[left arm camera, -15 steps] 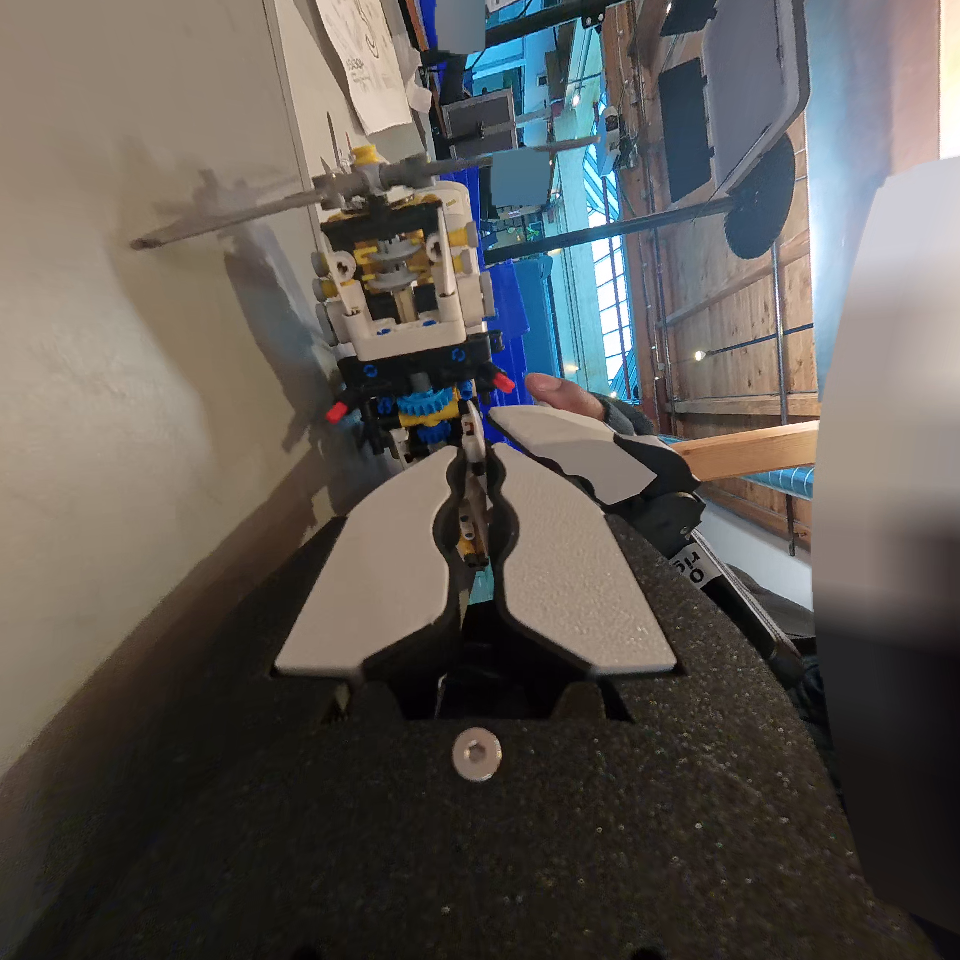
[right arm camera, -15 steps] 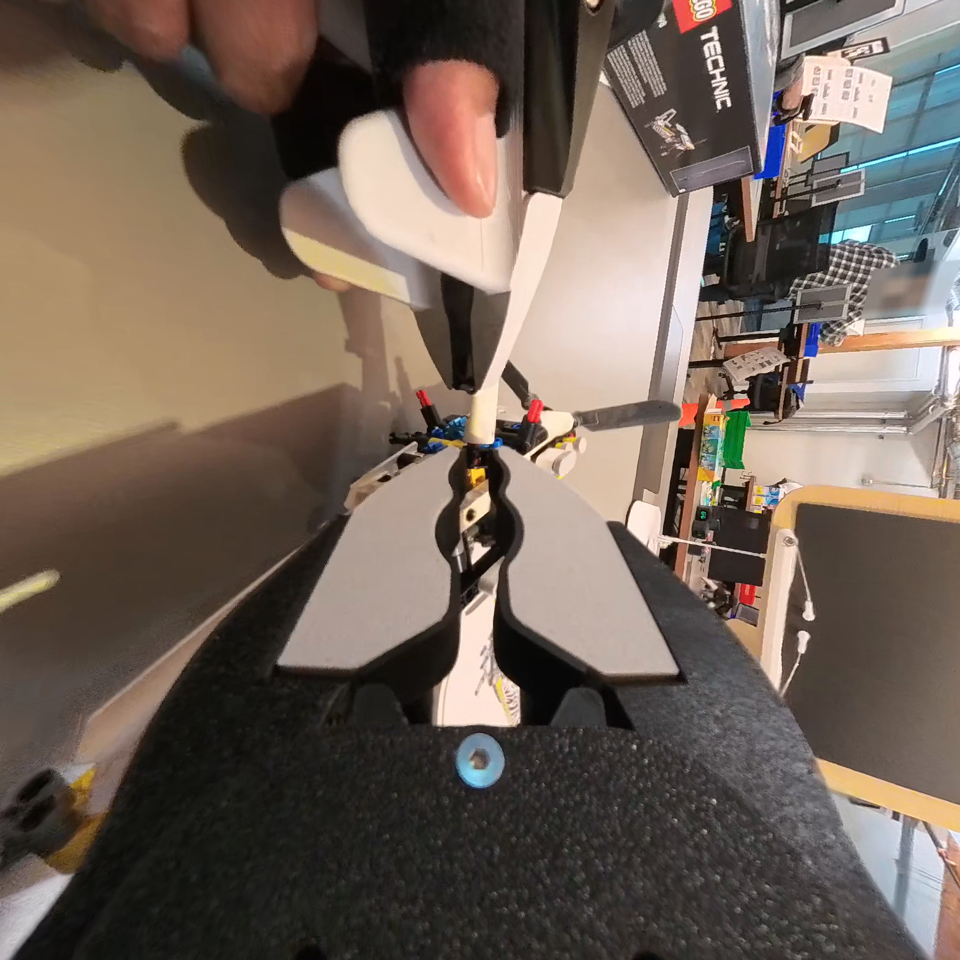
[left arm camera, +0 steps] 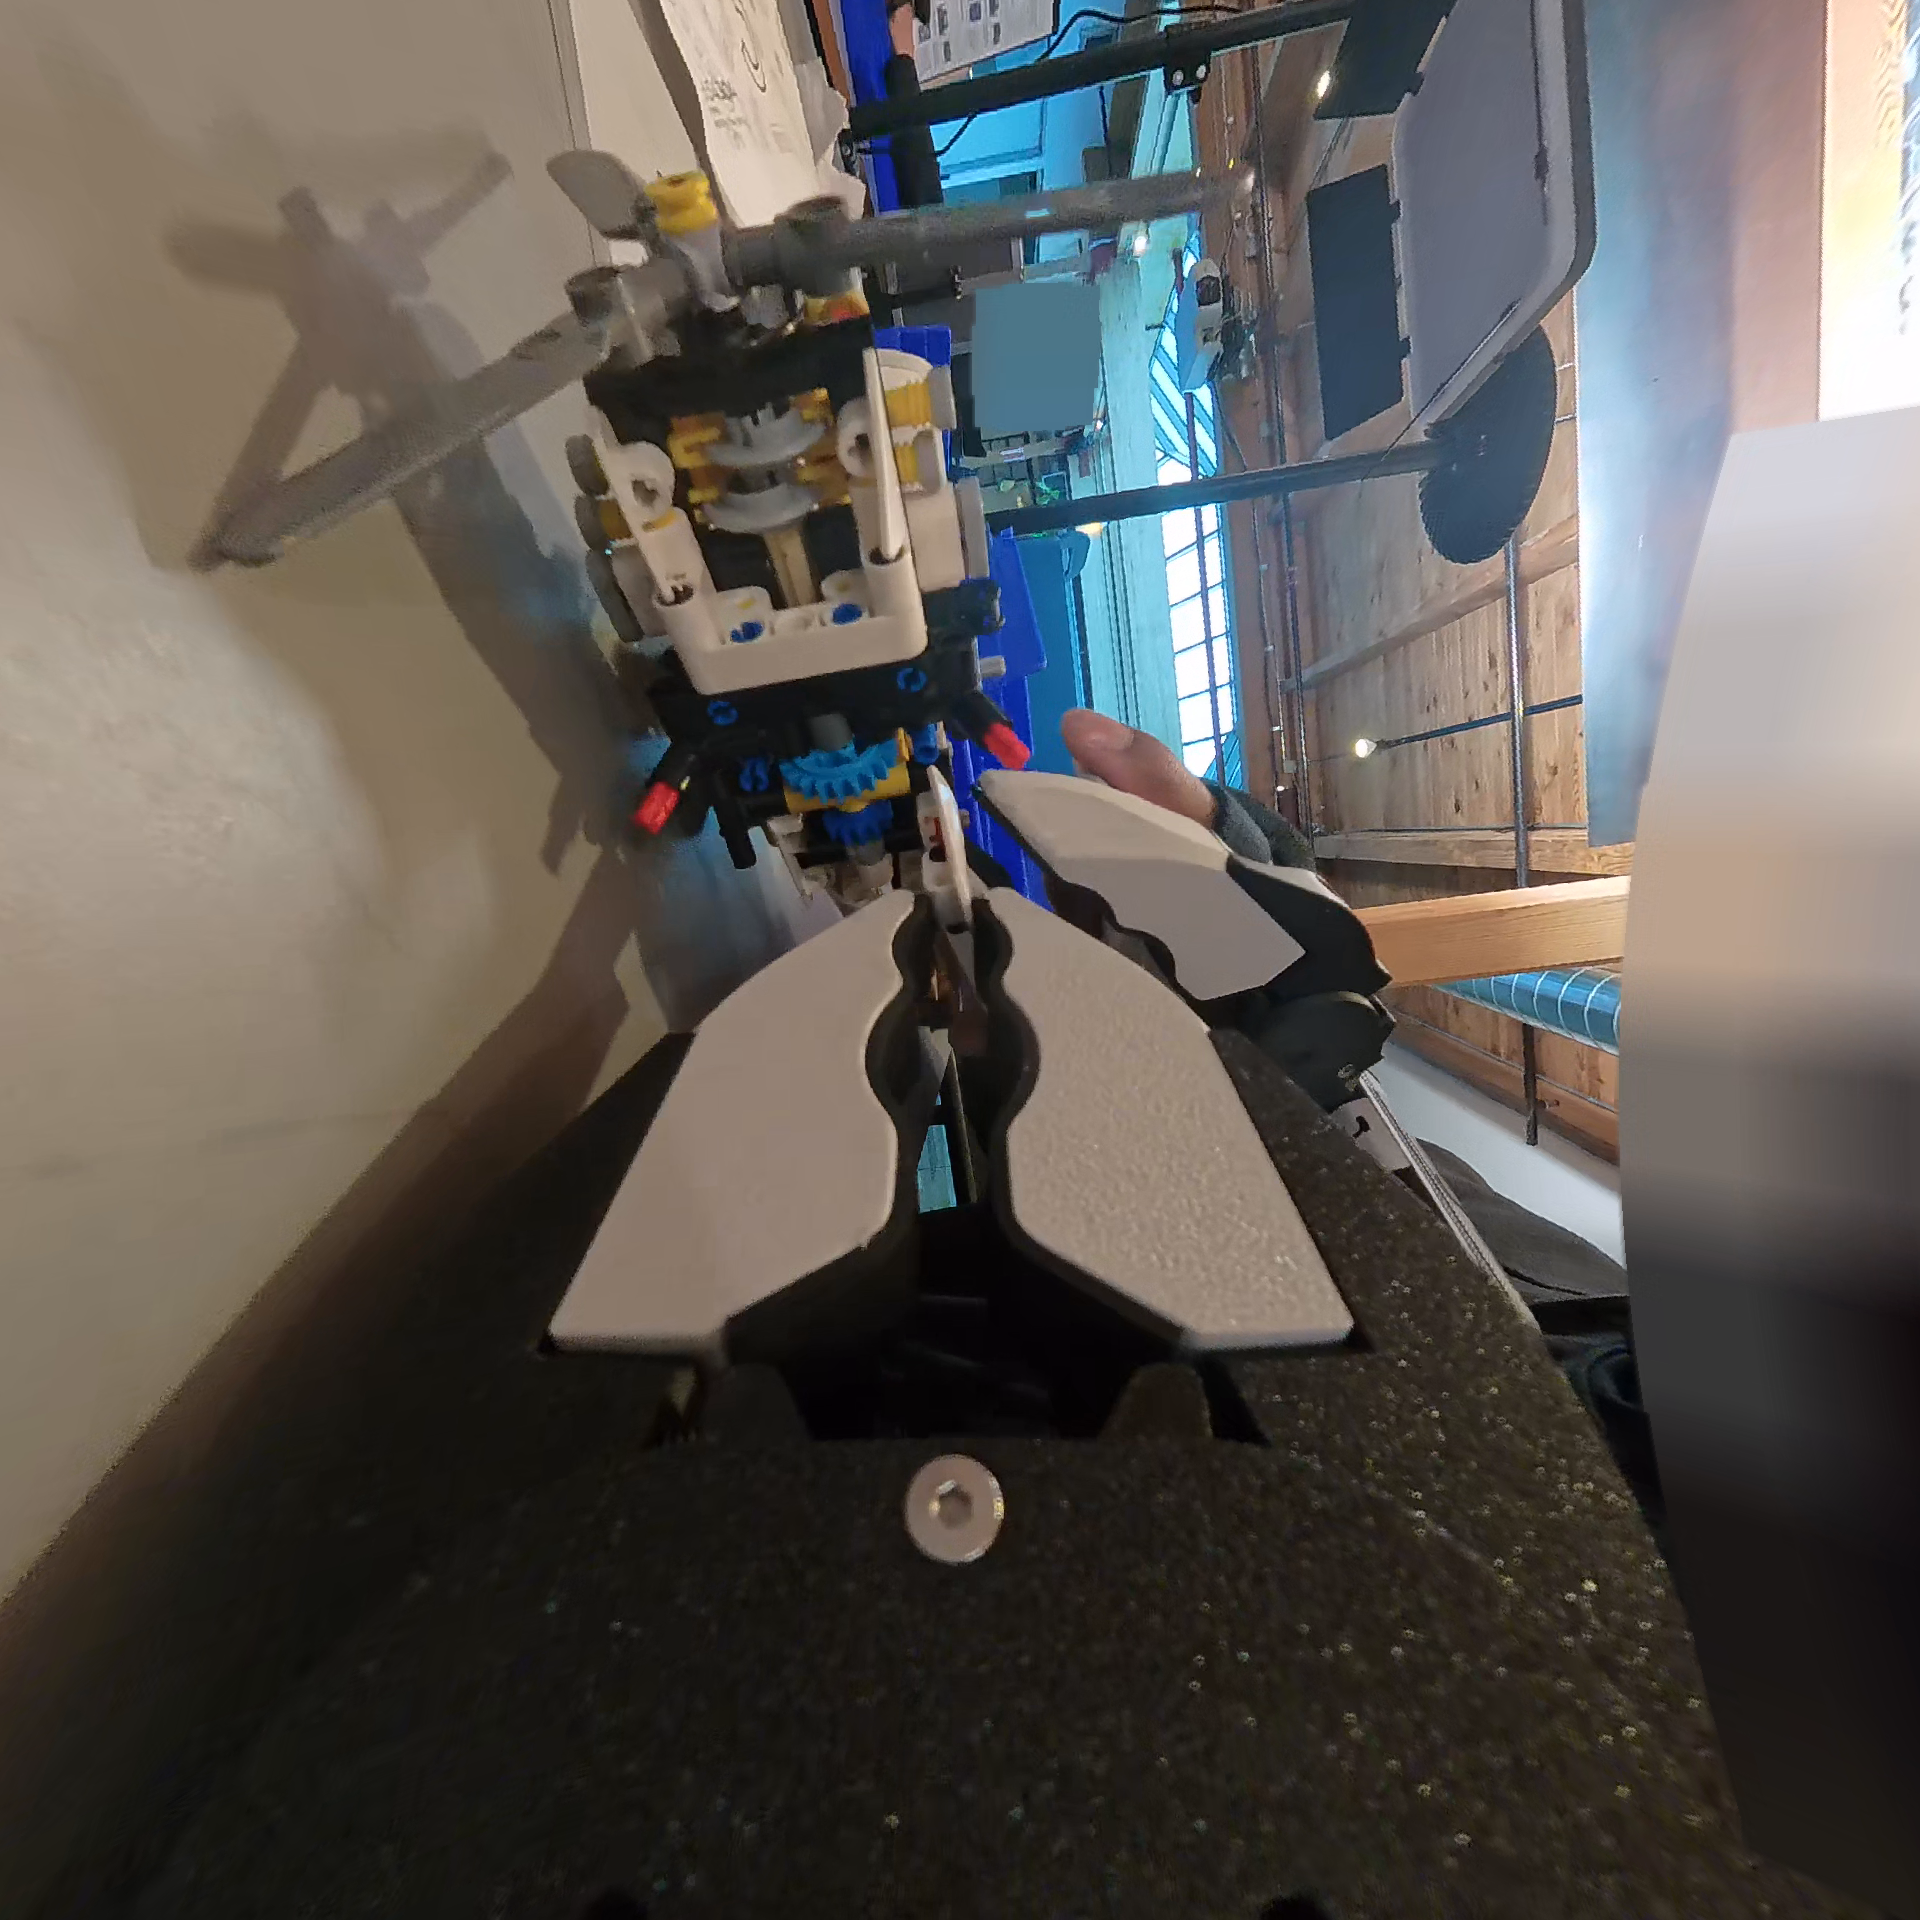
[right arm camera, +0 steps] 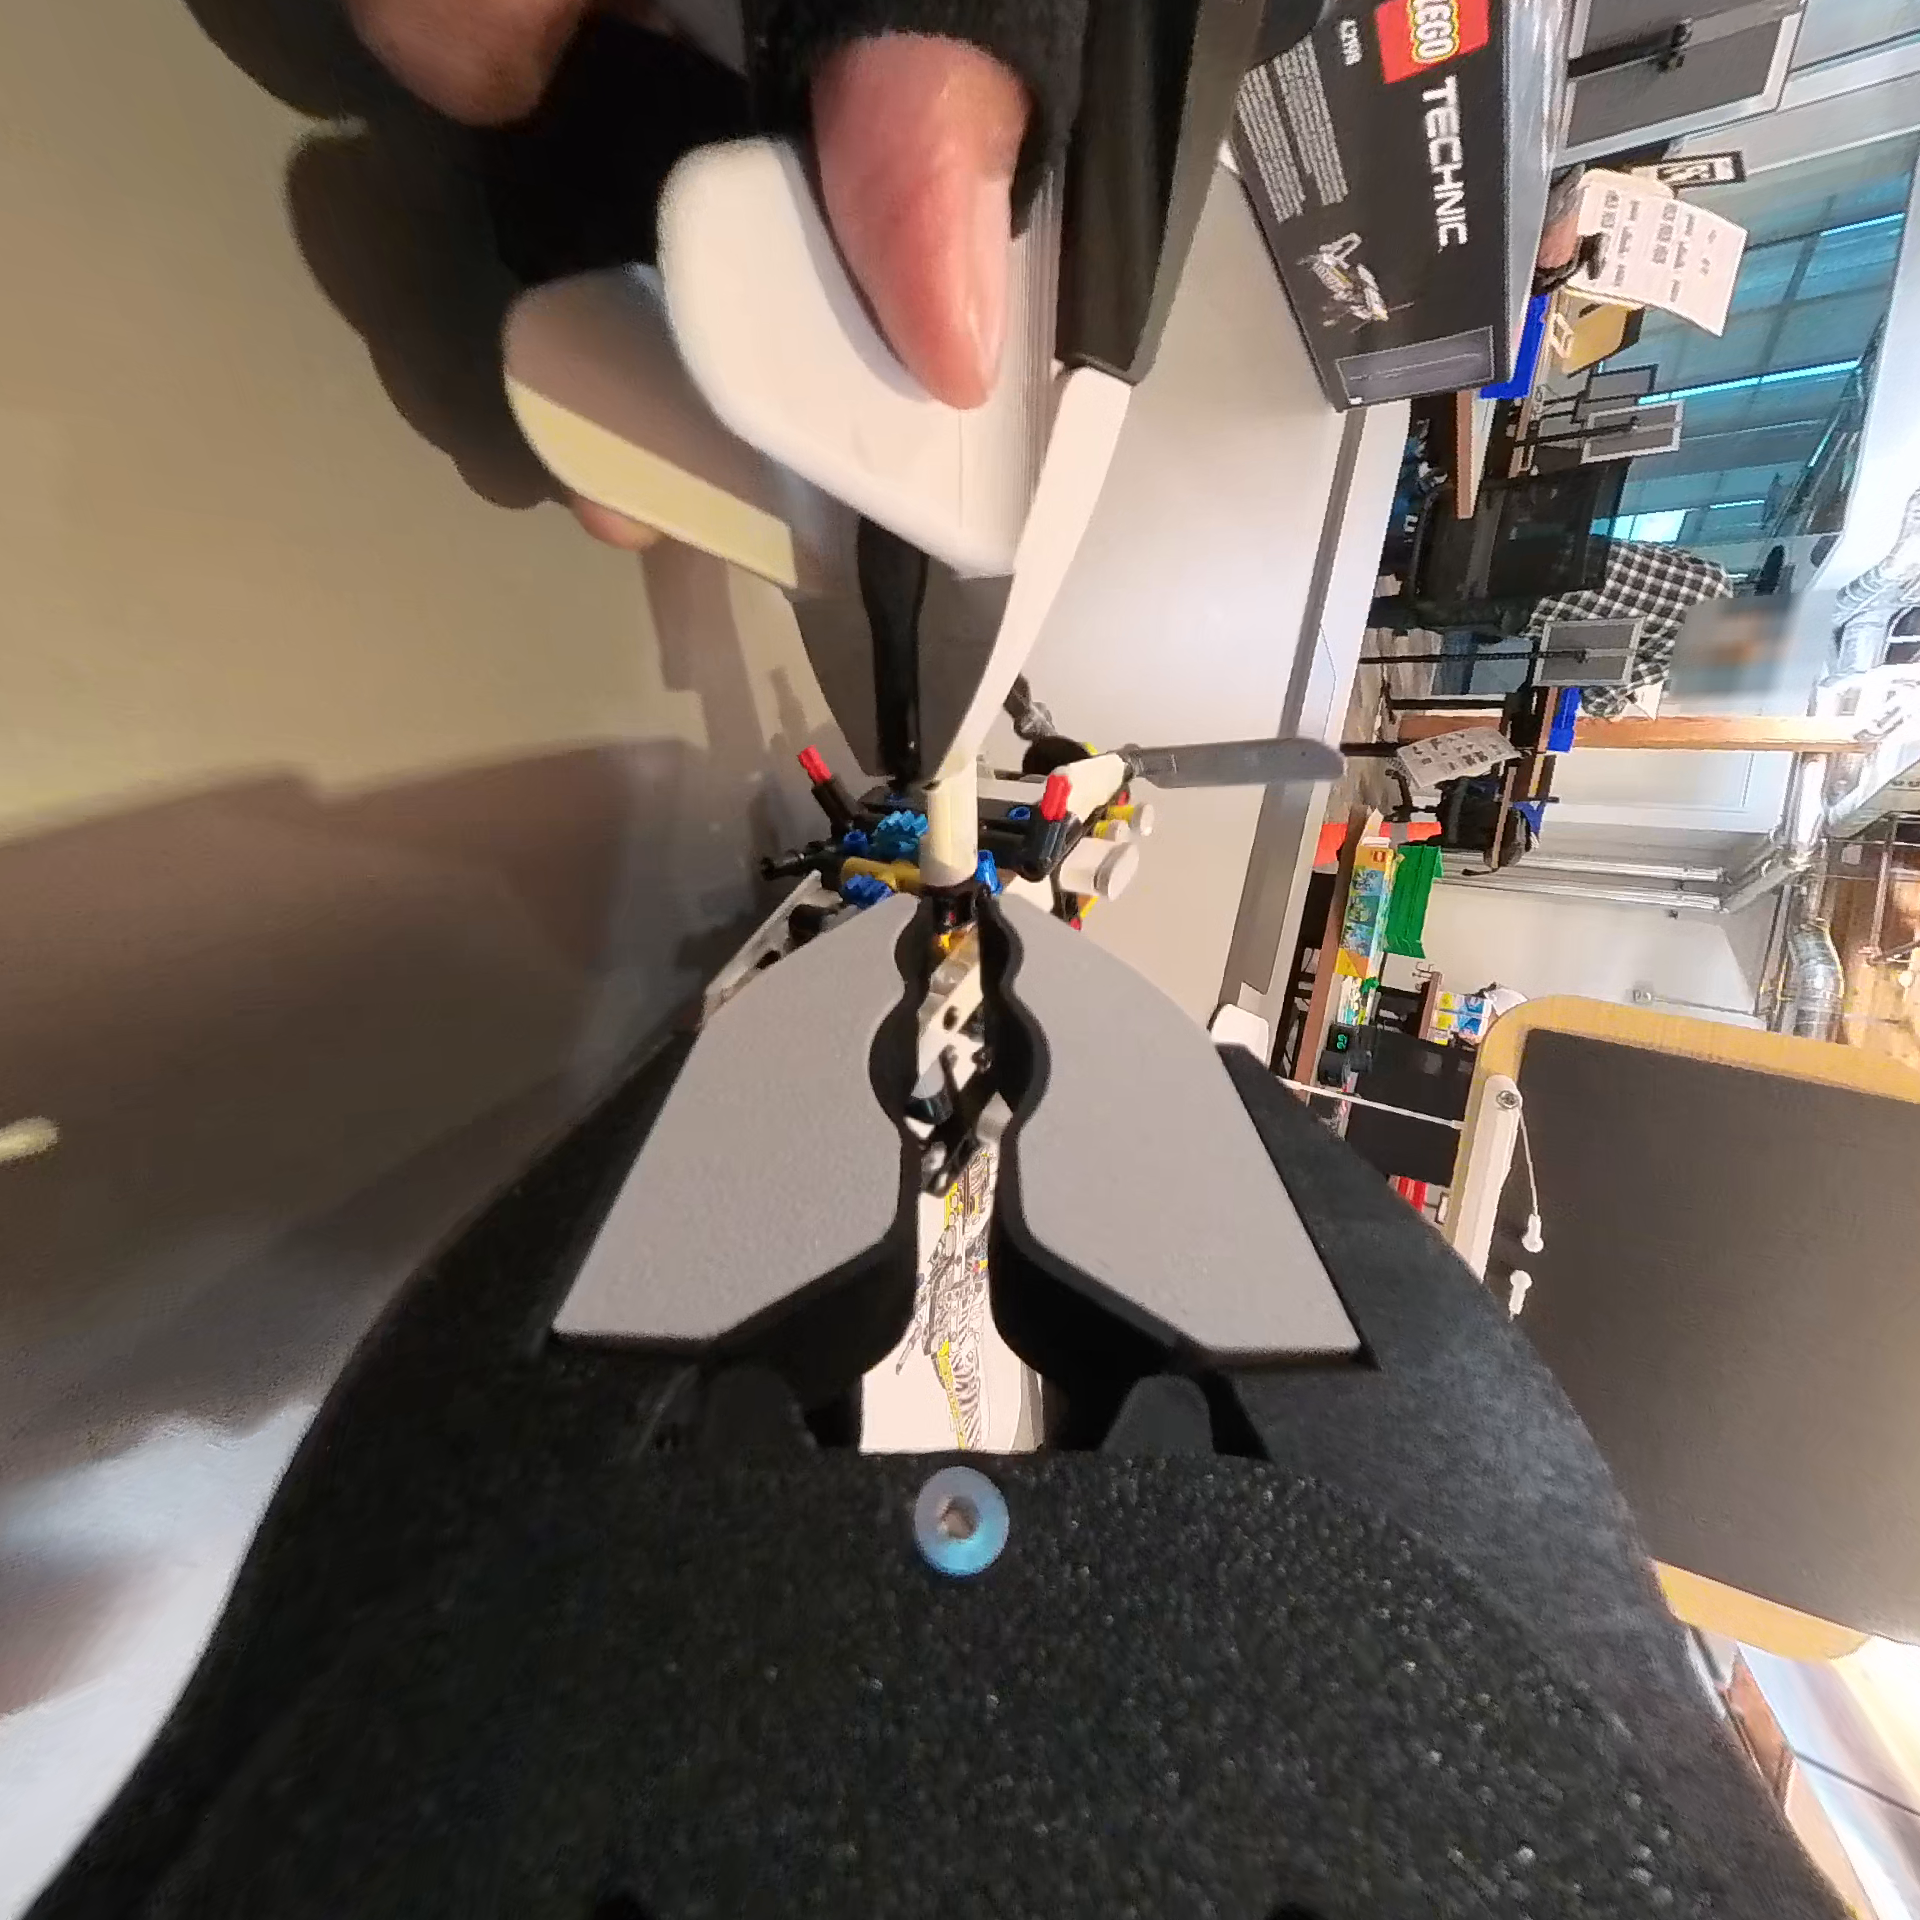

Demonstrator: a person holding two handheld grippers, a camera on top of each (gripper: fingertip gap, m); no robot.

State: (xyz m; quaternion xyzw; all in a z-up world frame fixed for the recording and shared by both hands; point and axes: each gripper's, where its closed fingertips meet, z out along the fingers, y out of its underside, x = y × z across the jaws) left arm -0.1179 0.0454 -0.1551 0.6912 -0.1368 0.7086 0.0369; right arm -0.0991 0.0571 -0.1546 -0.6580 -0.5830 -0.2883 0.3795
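Observation:
A brick-built helicopter model [left arm camera: 790, 582], white, black and yellow with blue gears and grey rotor blades [left arm camera: 395, 426], hangs close above the pale table [left arm camera: 156, 883]. My left gripper [left arm camera: 948, 906] is shut on a thin white panel [left arm camera: 943, 842] at the model's near end. My right gripper [right arm camera: 951, 914] is shut on the model's black and yellow frame [right arm camera: 951, 935], just below that white panel [right arm camera: 948, 831]. The right gripper's finger [left arm camera: 1132, 883] with a thumb on it shows at the right of the left wrist view. The left gripper's white finger [right arm camera: 1049, 582] comes down from above in the right wrist view.
A black kit box [right arm camera: 1382, 197] stands on the table's far side. A printed booklet [right arm camera: 956, 1299] lies under the right gripper. Papers [left arm camera: 748, 94] lie past the model. A wood-framed dark board [right arm camera: 1714, 1299] stands at the right. A gloved hand [right arm camera: 904, 156] is close overhead. Only a small space, under 4 cm, lies between the two pairs of fingers.
The rotor blades have turned a little on the model. Both grippers keep their grip and have hardly moved.

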